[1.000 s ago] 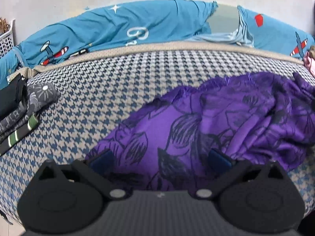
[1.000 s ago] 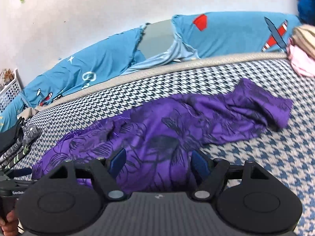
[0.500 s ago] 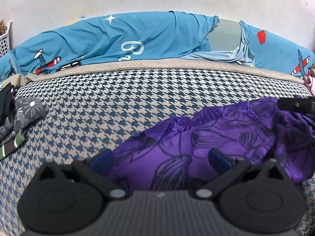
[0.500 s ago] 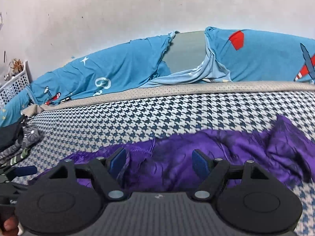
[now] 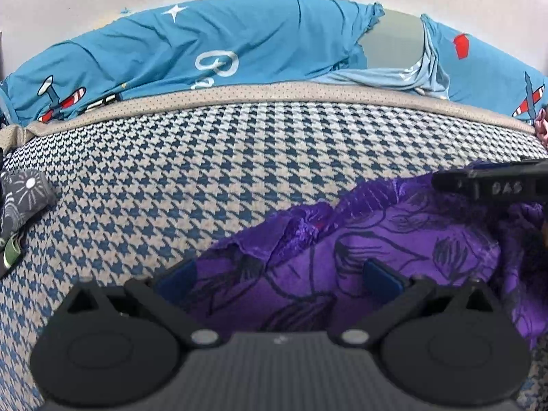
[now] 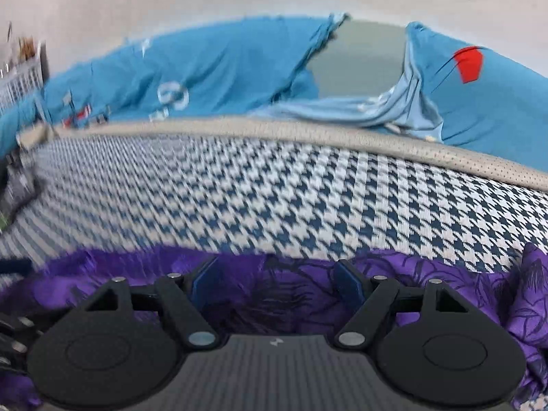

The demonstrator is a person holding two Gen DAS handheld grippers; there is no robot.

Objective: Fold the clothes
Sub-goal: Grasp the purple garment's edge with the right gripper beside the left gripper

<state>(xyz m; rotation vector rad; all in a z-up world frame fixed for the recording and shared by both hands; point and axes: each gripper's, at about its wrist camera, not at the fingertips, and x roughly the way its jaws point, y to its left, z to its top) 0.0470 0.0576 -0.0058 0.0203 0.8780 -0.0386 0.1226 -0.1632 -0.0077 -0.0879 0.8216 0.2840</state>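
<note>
A purple garment [image 5: 394, 246] with a dark flower print lies crumpled on the houndstooth bed cover [image 5: 212, 171]. My left gripper [image 5: 277, 274] hangs open over the garment's left edge, with cloth lying under and between its blue pads, which do not press on it. The right gripper's black finger [image 5: 493, 185] reaches in from the right above the cloth. In the right wrist view the right gripper [image 6: 275, 275] is open low over the purple garment [image 6: 445, 274], its far hem just past the pads. That view is blurred on the left.
A folded stack of dark clothes [image 5: 24, 198] sits at the bed's left edge. Blue airplane-print bedding [image 5: 239, 48] lines the far side against the wall. A pink item [image 5: 541, 126] lies at the far right, and a white basket [image 6: 20, 78] stands at the far left.
Both grippers have come lower and closer over the purple garment. The right one has swung left, levelled out, and now shows in the left wrist view. Both stayed open.
</note>
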